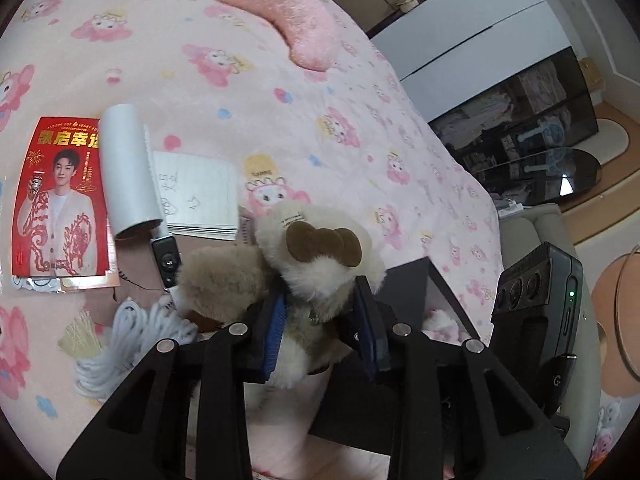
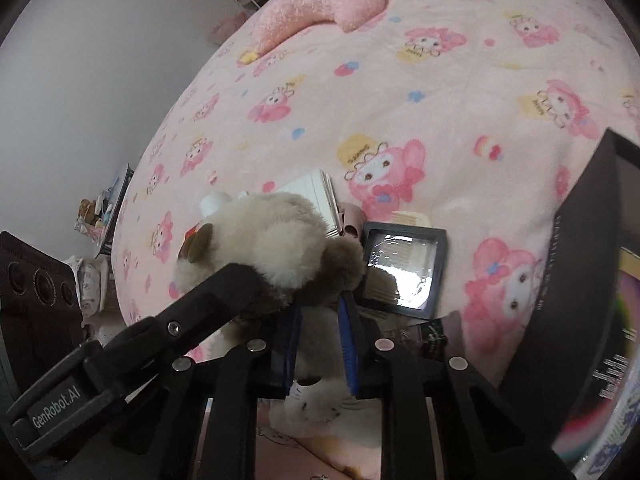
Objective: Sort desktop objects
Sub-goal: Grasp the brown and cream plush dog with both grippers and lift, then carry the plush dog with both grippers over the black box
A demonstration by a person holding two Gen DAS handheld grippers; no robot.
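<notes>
- Your left gripper (image 1: 320, 320) is clamping the plush toy (image 1: 316, 248) between both blue pads.
- Your right gripper (image 2: 320, 336) is closing on the same toy's lower body.
- The toy is hanging above the pink blanket (image 1: 320, 92), with the notepad (image 1: 200, 192) at its 10 o'clock.

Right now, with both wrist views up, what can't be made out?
- Right jaws: in the right wrist view they stand nearly shut under the cream and brown plush toy; the fur hides whether they pinch it.
- Black open box: cut off by the right edge, contents blurred.
- Black-framed clear case: glare hides the inside.
- White lined notepad: in the left wrist view, handwriting too small to read.
</notes>
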